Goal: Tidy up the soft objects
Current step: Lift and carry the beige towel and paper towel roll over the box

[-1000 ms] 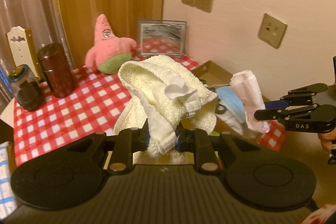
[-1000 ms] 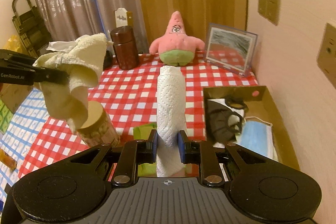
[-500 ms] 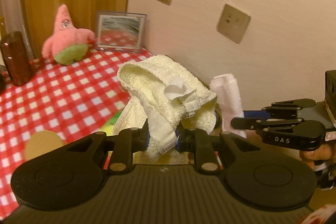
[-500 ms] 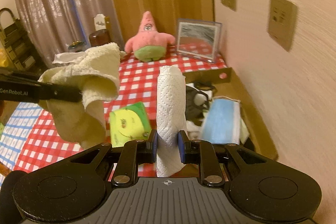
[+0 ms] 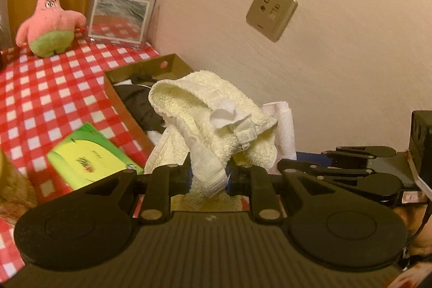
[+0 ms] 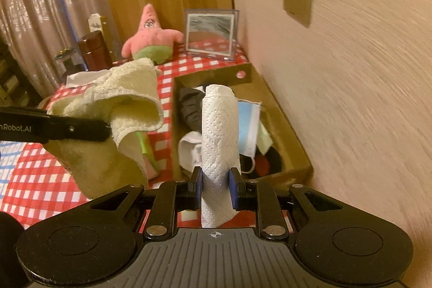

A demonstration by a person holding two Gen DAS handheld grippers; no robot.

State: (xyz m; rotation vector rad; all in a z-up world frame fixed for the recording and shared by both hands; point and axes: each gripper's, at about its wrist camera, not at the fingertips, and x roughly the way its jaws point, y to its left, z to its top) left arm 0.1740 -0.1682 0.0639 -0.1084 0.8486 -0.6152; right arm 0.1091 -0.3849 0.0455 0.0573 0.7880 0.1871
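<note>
My left gripper is shut on a cream terry towel, which hangs bunched over its fingers. It also shows in the right wrist view as a black finger with the towel draped over it. My right gripper is shut on a rolled white paper towel that stands upright between the pads. Both are held above the near end of an open cardboard box. The box holds a black mask, a blue mask and a white one.
The box sits against the wall on a red-checked tablecloth. A green-yellow packet lies just left of the box. A pink star plush, a framed mirror and a brown canister stand at the back.
Both grippers have swung right toward the wall, carrying the towel and the paper roll. The cardboard box now lies directly beneath and ahead of them. Neither grip has changed.
</note>
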